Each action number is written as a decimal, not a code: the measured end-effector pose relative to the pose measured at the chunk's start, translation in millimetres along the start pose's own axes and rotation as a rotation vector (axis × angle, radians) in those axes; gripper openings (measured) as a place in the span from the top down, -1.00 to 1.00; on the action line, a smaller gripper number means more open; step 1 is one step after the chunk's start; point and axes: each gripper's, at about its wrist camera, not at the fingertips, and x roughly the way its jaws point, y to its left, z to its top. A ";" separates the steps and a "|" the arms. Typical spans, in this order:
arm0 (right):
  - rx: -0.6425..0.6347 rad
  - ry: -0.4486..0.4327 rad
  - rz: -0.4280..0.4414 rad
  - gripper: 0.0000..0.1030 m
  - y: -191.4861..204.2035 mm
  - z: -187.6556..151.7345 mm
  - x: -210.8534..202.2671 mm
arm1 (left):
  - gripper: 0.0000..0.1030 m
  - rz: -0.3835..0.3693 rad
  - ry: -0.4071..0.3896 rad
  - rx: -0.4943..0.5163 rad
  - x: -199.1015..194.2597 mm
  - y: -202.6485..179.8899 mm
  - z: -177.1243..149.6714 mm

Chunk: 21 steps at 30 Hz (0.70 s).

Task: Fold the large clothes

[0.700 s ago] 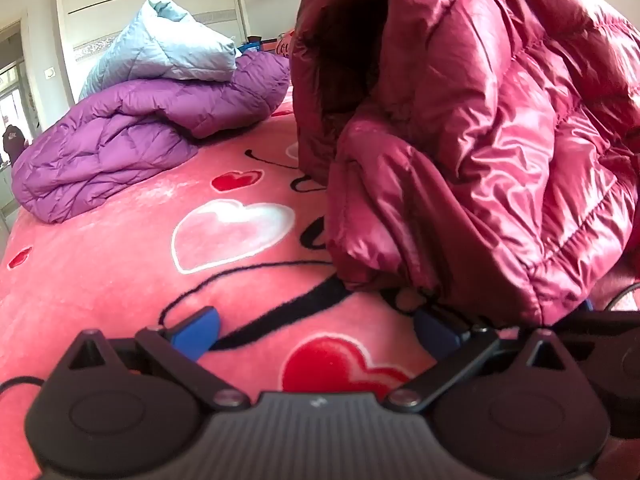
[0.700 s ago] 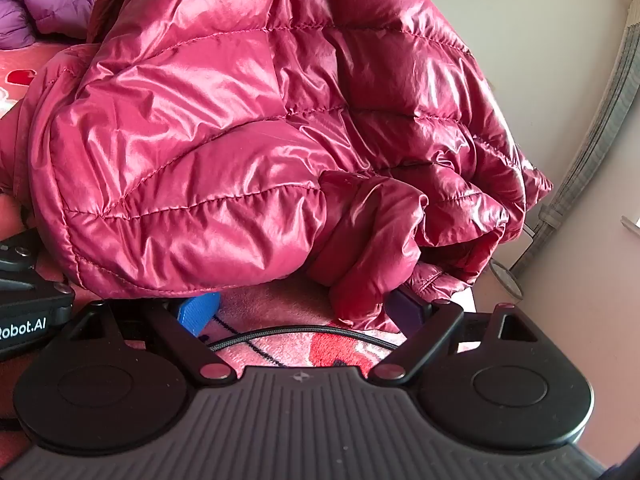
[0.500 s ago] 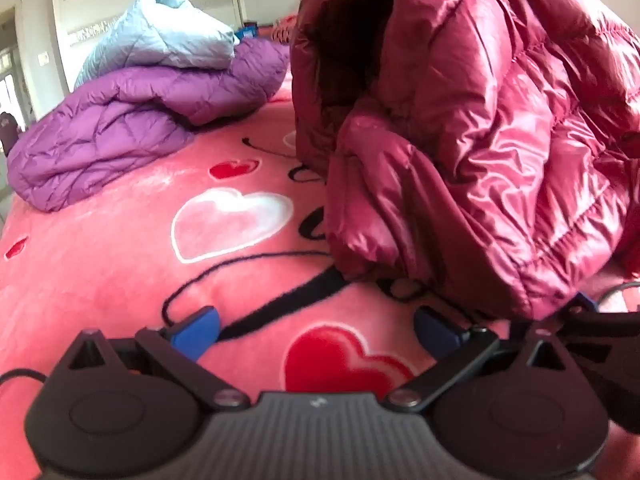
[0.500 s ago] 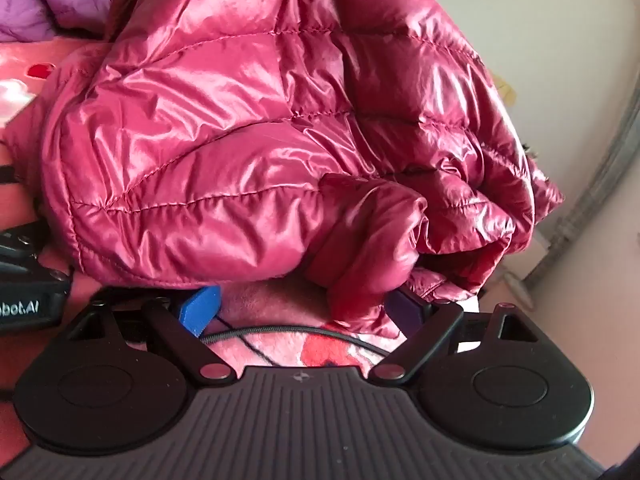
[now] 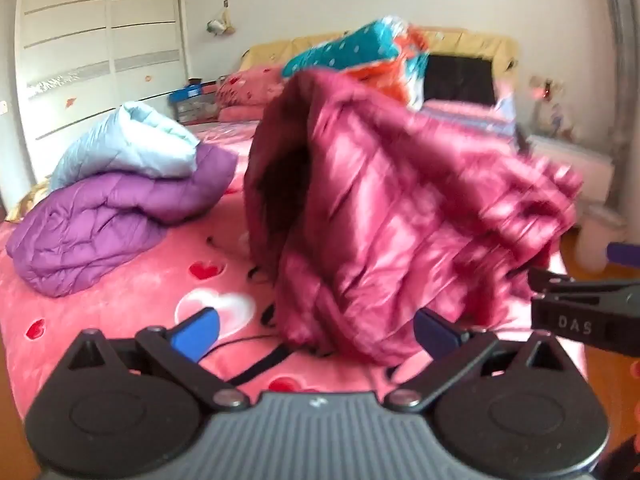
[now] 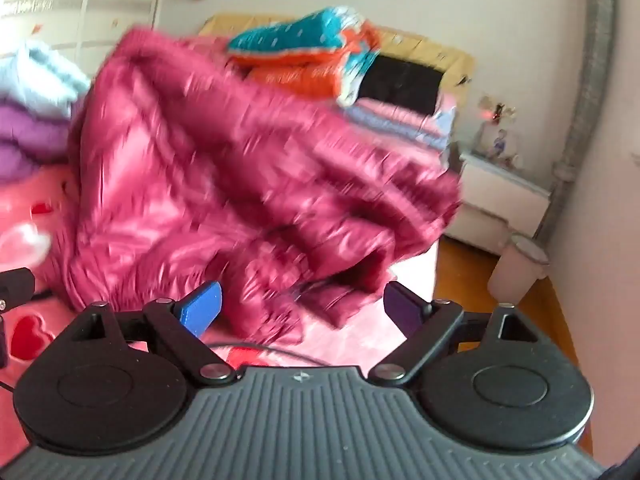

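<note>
The left gripper [image 5: 316, 330] fills the bottom of its own view with its two blue fingers spread wide and nothing between them; the lower edge of the red puffer jacket [image 5: 392, 232] lies just past and between the tips, but neither finger closes on it. The right gripper [image 6: 298, 306] sits likewise at the bottom of its view, fingers wide apart and holding nothing, with the jacket's hem bunched close in front of the gap. The jacket is a blurred, crumpled heap in the middle of both frames, resting on the pink blanket [image 5: 120, 300] printed with red and white hearts. A thin black cable [image 6: 280, 350] runs across the blanket just ahead of the right gripper. In the left view, a purple quilted coat [image 5: 108, 216] lies at the left with a pale blue one [image 5: 128, 144] stacked on top of it. Behind the jacket, toward the upper middle, sits a pile of folded bedding [image 6: 304, 52] in teal and orange. White wardrobe doors [image 5: 92, 48] fill the upper left, and a pink bin [image 6: 516, 268] stands on the wooden floor at the right of the right view.
</note>
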 end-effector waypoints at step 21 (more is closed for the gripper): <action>0.175 -0.265 0.058 -1.00 -70.7 91.0 -183.7 | -0.99 -0.069 -0.194 0.021 -131.6 6.6 78.1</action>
